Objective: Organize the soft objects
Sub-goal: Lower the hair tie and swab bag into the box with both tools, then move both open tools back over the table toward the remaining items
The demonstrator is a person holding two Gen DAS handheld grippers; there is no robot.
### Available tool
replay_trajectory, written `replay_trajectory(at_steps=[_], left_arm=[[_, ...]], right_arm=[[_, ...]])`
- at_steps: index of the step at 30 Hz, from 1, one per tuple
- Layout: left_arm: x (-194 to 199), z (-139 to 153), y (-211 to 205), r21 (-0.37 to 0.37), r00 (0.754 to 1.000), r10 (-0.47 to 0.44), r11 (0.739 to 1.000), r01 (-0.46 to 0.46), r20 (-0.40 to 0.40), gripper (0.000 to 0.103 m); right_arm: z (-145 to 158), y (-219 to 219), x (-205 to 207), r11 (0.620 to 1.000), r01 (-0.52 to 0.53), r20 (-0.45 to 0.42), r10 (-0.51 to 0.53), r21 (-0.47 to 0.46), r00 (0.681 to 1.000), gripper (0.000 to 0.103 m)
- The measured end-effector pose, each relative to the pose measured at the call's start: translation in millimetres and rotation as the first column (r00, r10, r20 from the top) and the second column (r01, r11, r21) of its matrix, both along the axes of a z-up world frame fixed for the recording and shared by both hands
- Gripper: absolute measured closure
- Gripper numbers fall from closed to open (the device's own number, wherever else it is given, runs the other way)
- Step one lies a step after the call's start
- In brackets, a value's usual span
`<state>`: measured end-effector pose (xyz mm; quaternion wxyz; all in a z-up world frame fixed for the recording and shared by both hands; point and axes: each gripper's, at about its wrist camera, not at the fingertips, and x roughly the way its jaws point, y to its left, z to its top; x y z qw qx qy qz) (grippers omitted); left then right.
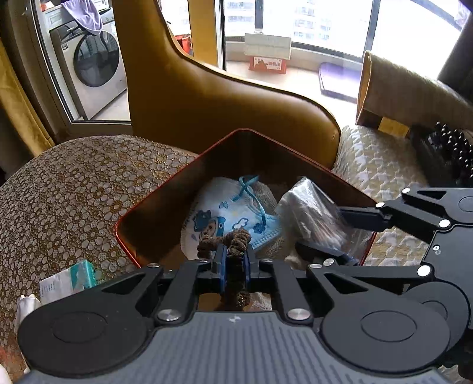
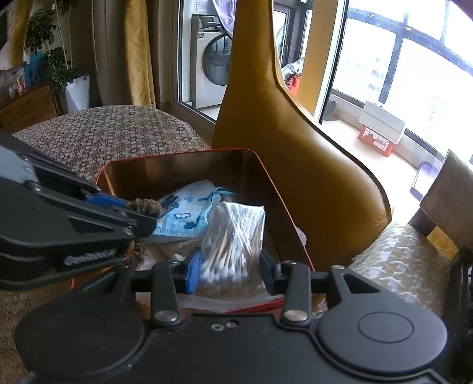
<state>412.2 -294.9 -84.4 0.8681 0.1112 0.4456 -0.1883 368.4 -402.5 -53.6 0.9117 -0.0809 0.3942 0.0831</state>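
The left tongs point(image 1: 235, 260) pinch a brown scrunchie point(image 1: 236, 239) above the red box point(image 1: 130, 212); the right tongs point(image 2: 230, 270) pinch the bag of cotton swabs point(image 2: 233, 236) inside it. Lower the scrunchie beside the blue mask point(image 1: 236, 215), then release gently.

Bright daylight blows out the windows point(image 1: 310, 26); fisheye bends the edges.

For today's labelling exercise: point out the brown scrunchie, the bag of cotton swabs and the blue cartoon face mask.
brown scrunchie point(image 1: 238, 236), left wrist view, its loop above the gripper.
bag of cotton swabs point(image 2: 233, 236), right wrist view, middle of the bag.
blue cartoon face mask point(image 1: 215, 217), left wrist view, its printed front.
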Motion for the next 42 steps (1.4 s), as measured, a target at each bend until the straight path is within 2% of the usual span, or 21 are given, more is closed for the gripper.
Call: replay_trajectory(at_steps=[3,12,25,26,28,29,30,39,42], left_arm=[[2,-3,0,-0.002,1.000,0.011,1.000,-0.011,-0.014,0.092],[2,-3,5,-0.022,0.999,0.042,0.999,-0.043,-0.027,0.091],[-7,10,22,-0.080,0.997,0.070,0.994,-0.073,-0.038,0.089],[-8,11,23,-0.087,0.996,0.073,0.993,-0.077,-0.041,0.084],[-8,12,25,-0.097,0.996,0.071,0.992,-0.075,-0.048,0.063],[-9,13,26,-0.101,0.996,0.073,0.992,-0.077,-0.047,0.046],[-11,14,26,-0.106,0.997,0.073,0.991,-0.077,-0.038,0.041],[-42,48,48,-0.125,0.998,0.049,0.991,-0.043,0.039,0.041],[-54,58,62,-0.162,0.997,0.061,0.985,-0.053,0.042,0.041]], right_arm=[[-2,-3,0,1.000,0.015,-0.002,-0.016,-0.016,1.000,0.059],[2,-12,-6,0.999,0.033,0.021,-0.033,0.023,0.999,0.046],[16,-16,-24,0.996,0.065,0.044,-0.068,0.055,0.997,0.038],[18,-16,-26,0.996,0.066,0.047,-0.069,0.061,0.997,0.037],[22,-16,-31,0.995,0.067,0.050,-0.071,0.070,0.996,0.035],[24,-16,-33,0.995,0.066,0.052,-0.070,0.069,0.996,0.034],[26,-15,-36,0.996,0.064,0.056,-0.068,0.068,0.996,0.034],[47,-8,-60,0.994,0.047,0.073,-0.054,0.103,0.996,0.031],[55,-4,-71,0.993,0.035,0.085,-0.044,0.115,0.995,0.030]])
